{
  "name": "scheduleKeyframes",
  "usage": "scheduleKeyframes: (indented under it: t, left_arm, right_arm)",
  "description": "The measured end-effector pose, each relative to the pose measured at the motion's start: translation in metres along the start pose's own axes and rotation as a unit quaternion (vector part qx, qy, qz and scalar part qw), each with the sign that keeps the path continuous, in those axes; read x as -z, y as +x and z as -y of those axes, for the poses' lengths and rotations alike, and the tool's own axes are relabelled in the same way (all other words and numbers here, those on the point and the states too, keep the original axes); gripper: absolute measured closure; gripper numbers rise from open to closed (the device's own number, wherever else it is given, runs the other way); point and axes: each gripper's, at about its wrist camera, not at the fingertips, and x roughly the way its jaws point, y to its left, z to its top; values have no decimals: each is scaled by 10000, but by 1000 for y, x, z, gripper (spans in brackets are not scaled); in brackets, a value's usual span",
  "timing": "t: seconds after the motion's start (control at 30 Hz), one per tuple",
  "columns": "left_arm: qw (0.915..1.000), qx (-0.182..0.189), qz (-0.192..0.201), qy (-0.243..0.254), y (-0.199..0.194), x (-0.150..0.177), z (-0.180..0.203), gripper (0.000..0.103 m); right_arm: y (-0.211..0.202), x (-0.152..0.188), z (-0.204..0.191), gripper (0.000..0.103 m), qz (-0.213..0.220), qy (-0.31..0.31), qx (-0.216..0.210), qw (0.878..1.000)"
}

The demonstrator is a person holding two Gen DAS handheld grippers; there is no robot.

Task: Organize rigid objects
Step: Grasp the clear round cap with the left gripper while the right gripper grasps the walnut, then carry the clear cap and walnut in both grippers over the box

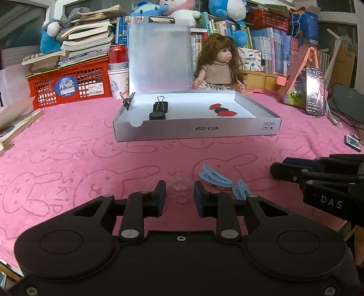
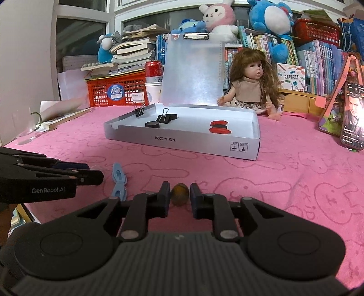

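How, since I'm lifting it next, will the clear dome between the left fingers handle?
Probably light and thin: the clear dome shows the pink cloth through it. Its smooth, curved wall may slip from the left gripper, and hard squeezing could crack it.

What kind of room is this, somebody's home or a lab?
Most likely a home, perhaps a child's room or study: a doll sits before packed rows of books, plush toys perch on top, and a pink bunny-print cloth covers the table.

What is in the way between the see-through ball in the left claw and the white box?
Nothing visible. The clear ball sits between the left gripper fingers, and only bare pink cloth lies between it and the open white box. The blue clips lie off to the side.
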Motion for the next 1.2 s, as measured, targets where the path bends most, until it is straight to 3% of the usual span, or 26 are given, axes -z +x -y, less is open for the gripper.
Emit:
scheduleKeyframes:
  t: [0.03, 0.1, 0.6, 0.8, 0.87, 0.9, 1.03, 1.2]
  left_arm:
    - [10000, -24, 9, 1, 0, 0, 0, 67]
    - [10000, -71, 35, 7, 1, 1, 0, 65]
    - [9998, -100, 177, 86, 4, 5, 1, 60]
    - [9998, -77, 165, 97, 3, 5, 1, 64]
    - [9998, -38, 169, 103, 2, 5, 1, 71]
    - [9998, -32, 184, 119, 1, 5, 2, 76]
    - [9998, -55, 186, 74, -1, 4, 4, 77]
    - [9996, -103, 249, -26, -5, -4, 3, 77]
  right_arm:
    - [1, 0, 0, 59, 12, 12, 45, 10000]
    - [1, 1, 2, 55, 43, 122, 114, 9999]
    - [2, 14, -7, 49, 220, -139, 247, 9994]
    - [0, 17, -9, 49, 303, -133, 295, 9990]
    - [0, 17, -10, 64, 308, -122, 292, 9990]
    - [-1, 17, -10, 65, 310, -119, 300, 9990]
    - [-2, 14, -9, 81, 248, -95, 232, 9994]
    - [-3, 9, -4, 81, 246, 16, 245, 9994]
